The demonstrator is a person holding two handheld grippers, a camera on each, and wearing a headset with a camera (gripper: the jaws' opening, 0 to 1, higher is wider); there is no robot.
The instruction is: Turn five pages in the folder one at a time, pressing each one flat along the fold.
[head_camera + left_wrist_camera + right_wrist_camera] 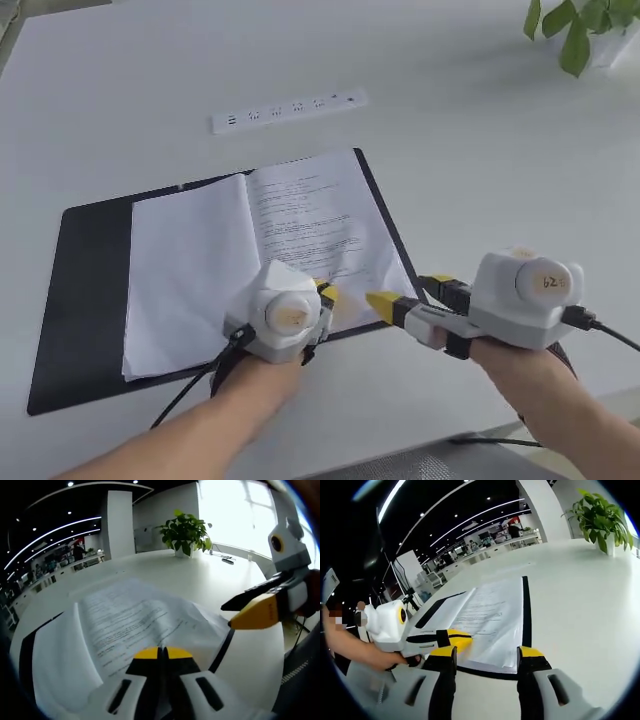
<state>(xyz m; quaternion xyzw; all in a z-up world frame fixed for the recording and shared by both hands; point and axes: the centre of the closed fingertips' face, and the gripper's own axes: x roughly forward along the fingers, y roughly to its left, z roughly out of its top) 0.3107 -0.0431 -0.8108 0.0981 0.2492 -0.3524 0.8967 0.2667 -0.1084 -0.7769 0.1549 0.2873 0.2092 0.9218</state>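
Closest to the camera, the left gripper (325, 293) is clamped shut, tips together, parked over the bottom edge of the printed page (310, 220). I can't see any paper caught between the tips in its own view. Just beside it, the right gripper (412, 295) has its jaws spread apart with nothing in them, hovering off the bottom right corner of the folder (90, 300).

The folder lies open flat on the white table (480, 150), with a blank sheet (190, 270) on the left side and the printed one on the right.

My read is that this is the pickup for the next page turn. To do it well, I'd keep the closed left tips holding the stack down near the fold (252, 215). The right one can then nip only the top sheet at its loose corner, since those pages will want to lift together. Swing it over slowly, then drag closed tips down the fold to flatten it.

Further back there's a power strip (290, 110) and a plant (575, 30), both well out of the way.
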